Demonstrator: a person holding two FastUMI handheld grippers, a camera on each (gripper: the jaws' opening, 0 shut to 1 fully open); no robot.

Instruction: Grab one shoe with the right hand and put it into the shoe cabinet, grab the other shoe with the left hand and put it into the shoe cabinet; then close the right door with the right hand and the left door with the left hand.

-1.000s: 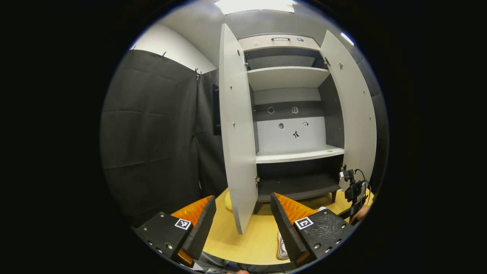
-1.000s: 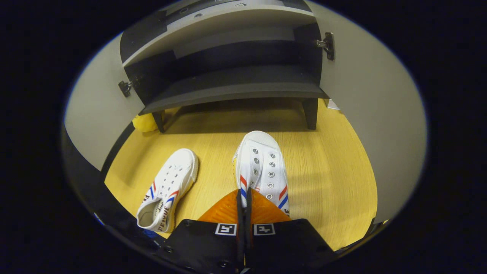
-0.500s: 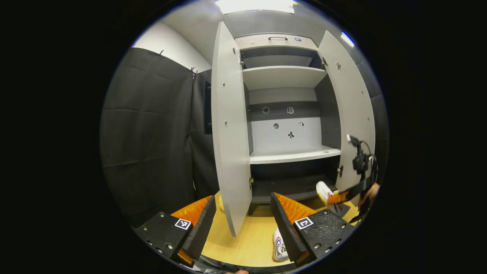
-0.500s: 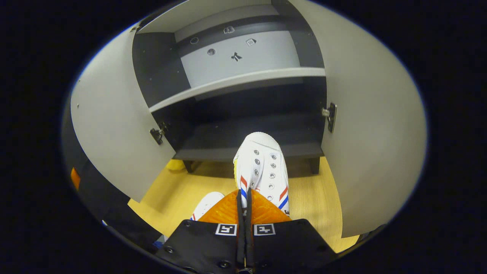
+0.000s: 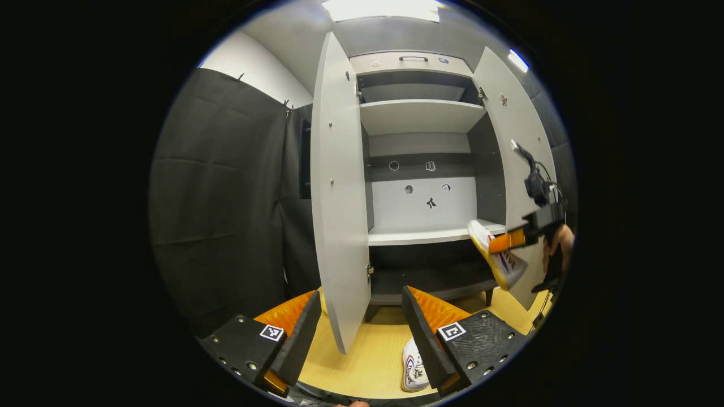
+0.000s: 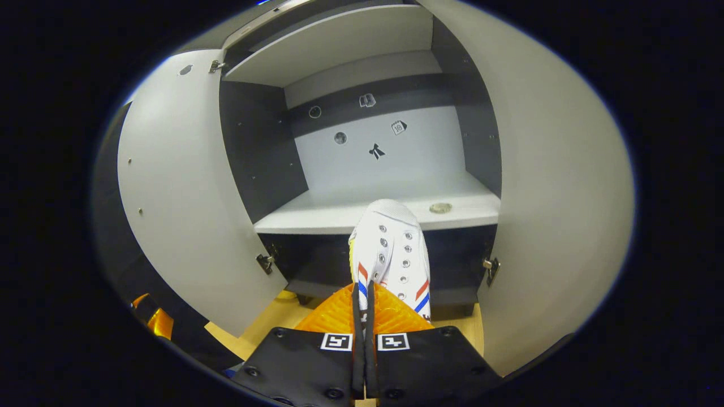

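My right gripper (image 6: 363,294) is shut on the side of a white shoe (image 6: 391,249) with red and blue stripes, held in the air with its toe level with the cabinet's white middle shelf (image 6: 317,212). In the left gripper view that same shoe (image 5: 498,257) hangs from the right gripper (image 5: 506,241) in front of the right door (image 5: 517,164). The other shoe (image 5: 413,370) lies on the wooden floor (image 5: 362,362) beside my left gripper (image 5: 359,314), which is open and holds nothing. Both doors of the cabinet, left (image 5: 334,186) and right, stand wide open.
A dark bottom shelf (image 5: 430,280) sits under the white one, and another white shelf (image 5: 421,113) is higher up. A small round disc (image 6: 440,208) lies on the middle shelf. A yellow object (image 5: 323,302) shows behind the left door. Black cloth (image 5: 220,192) covers the wall at left.
The right gripper has lifted its shoe from near the floor up to the height of the middle shelf. The left gripper has barely moved and stays open.
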